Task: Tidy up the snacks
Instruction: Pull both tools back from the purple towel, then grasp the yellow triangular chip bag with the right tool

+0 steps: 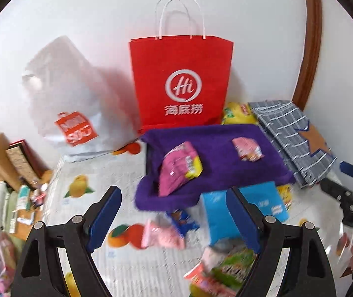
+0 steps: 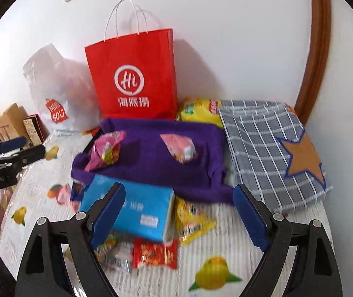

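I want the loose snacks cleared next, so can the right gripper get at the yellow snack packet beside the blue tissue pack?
Probably yes. The right gripper is open and empty, and the yellow snack packet lies uncovered on the mat just ahead of it, its near edge free, though the blue tissue pack crowds one side.

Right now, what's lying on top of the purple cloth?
Two snack packets lie on the purple cloth: a pink-and-yellow packet near its left end and a smaller pink packet near the middle. Whatever the cloth covers is hidden.

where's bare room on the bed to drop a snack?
Free: the sheet between the white Miniso bag and the purple cloth; also the near right strip below the checked cloth. Crowded: around the blue tissue pack, ringed by snack packets.
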Motion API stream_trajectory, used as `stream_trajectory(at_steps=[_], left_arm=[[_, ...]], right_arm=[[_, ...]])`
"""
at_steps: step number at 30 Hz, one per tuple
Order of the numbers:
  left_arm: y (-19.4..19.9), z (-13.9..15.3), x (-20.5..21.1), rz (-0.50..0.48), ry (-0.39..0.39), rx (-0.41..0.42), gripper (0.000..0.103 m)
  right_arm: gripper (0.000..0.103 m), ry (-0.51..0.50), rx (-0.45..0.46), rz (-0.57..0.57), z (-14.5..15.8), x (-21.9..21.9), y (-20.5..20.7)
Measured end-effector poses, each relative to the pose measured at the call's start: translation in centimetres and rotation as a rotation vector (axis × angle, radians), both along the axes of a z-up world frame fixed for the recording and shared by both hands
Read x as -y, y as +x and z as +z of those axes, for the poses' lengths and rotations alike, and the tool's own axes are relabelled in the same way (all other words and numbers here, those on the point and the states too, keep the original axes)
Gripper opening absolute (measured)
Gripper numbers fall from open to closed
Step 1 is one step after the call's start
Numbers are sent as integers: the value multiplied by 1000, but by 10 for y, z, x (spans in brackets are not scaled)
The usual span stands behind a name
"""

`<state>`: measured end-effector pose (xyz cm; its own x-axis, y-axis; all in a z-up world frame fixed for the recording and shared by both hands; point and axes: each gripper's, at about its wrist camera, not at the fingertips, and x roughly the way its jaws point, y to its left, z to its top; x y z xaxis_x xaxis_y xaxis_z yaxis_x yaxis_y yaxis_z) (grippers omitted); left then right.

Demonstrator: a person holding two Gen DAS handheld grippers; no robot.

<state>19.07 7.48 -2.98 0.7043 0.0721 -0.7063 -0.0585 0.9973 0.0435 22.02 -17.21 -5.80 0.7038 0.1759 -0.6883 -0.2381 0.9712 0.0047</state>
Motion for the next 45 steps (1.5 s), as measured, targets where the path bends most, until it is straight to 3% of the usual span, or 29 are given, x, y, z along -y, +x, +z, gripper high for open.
stream_trajectory(at_steps=[6, 16, 20, 32, 45], left_arm=[[-29, -5, -10, 21, -38, -20, 85], [-44, -23, -24, 77, -66, -39, 84], [-42, -30, -27, 75, -68, -55, 84], [-27, -57, -48, 71, -154, -119, 85], [-5, -81, -61, 76, -174, -177, 85]], right_arm=[[88, 61, -26, 4, -12, 15, -21], [88, 19, -4, -24, -23, 24, -34], [86, 55, -59, -32, -34, 32, -23], [57, 65, -126, 26, -79, 26, 20], [56, 32, -178, 94, -109, 12, 69]])
